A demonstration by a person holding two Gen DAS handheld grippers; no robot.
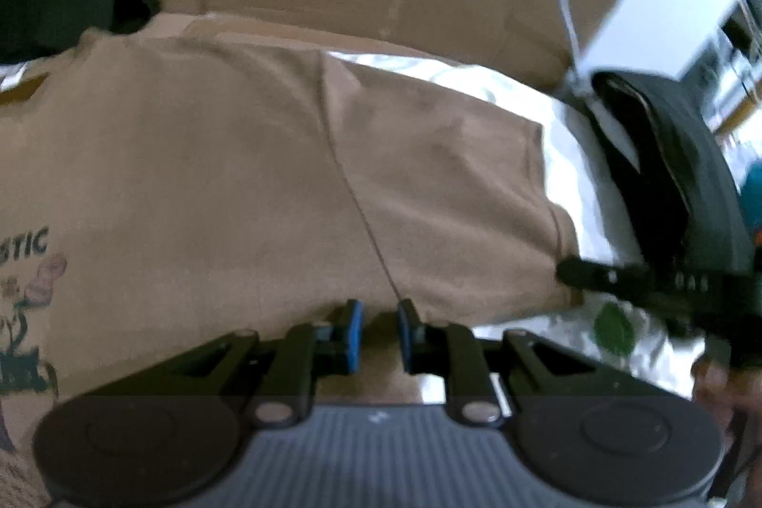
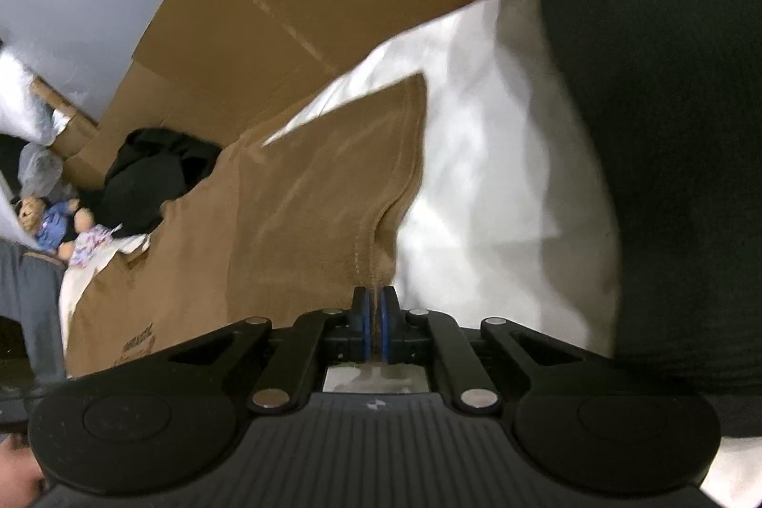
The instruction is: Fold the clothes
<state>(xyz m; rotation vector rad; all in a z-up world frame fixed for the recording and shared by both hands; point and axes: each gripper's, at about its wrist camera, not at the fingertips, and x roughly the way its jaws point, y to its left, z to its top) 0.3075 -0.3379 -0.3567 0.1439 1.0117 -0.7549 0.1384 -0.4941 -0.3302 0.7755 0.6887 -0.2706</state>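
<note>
- Left wrist view: my left gripper [image 1: 380, 334] has its jaws narrowly apart at the shirt [image 1: 266, 174] where the sleeve seam reaches the near edge. Whether they pinch cloth, I cannot tell. The sleeve lies toward 2 o'clock on the white sheet [image 1: 571, 174].
- Right wrist view: my right gripper [image 2: 376, 329] is clenched on the sleeve hem [image 2: 381, 222]. I should lift gently and carry the sleeve toward 9 o'clock over the shirt's body, keeping the hem taut.

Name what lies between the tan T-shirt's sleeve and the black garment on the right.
White bedsheet lies between the tan T-shirt and the black garment, seen in the left wrist view.
</note>
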